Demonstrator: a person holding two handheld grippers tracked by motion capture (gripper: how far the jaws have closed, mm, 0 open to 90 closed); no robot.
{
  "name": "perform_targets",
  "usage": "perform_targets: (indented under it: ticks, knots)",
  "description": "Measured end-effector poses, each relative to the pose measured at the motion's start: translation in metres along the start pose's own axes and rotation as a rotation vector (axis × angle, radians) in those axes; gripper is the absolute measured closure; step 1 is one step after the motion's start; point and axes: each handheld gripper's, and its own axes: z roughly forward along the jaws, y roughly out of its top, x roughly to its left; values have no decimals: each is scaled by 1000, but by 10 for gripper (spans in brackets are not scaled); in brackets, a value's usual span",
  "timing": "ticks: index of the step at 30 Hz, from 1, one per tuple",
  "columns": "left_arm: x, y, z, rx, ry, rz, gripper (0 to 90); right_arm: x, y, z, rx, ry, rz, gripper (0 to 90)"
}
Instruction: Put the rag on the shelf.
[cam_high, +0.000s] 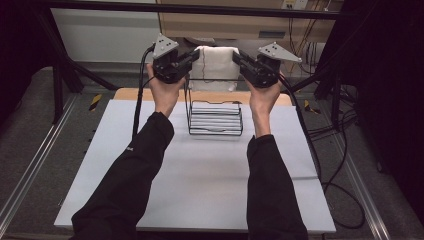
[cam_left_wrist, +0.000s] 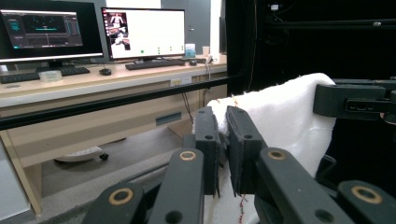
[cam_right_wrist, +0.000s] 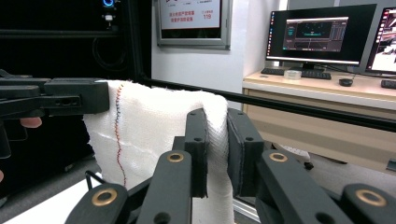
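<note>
A white cloth (cam_high: 216, 65) hangs stretched between the two grippers, high above the far part of the table. My left gripper (cam_high: 196, 54) is shut on the cloth's left top corner, and my right gripper (cam_high: 236, 55) is shut on its right top corner. In the left gripper view the jaws pinch the cloth (cam_left_wrist: 285, 116) at its edge, my left gripper (cam_left_wrist: 223, 140) facing the other gripper (cam_left_wrist: 355, 100). In the right gripper view the cloth (cam_right_wrist: 149, 135), with a thin red and blue seam, is clamped in my right gripper (cam_right_wrist: 216, 140).
A black wire rack (cam_high: 215, 117) stands on the white table sheet (cam_high: 200, 170) right below the cloth. A black frame bar (cam_high: 200, 9) crosses behind. Cables trail off the table's right side. Desks with monitors (cam_left_wrist: 140, 32) stand beyond.
</note>
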Motion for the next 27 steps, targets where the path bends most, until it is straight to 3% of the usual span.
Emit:
perform_targets:
  ticks: [27]
  knots:
    - [-9, -23, -22, 39, -57, 11, 829, 12, -20, -23, 34, 39, -14, 785]
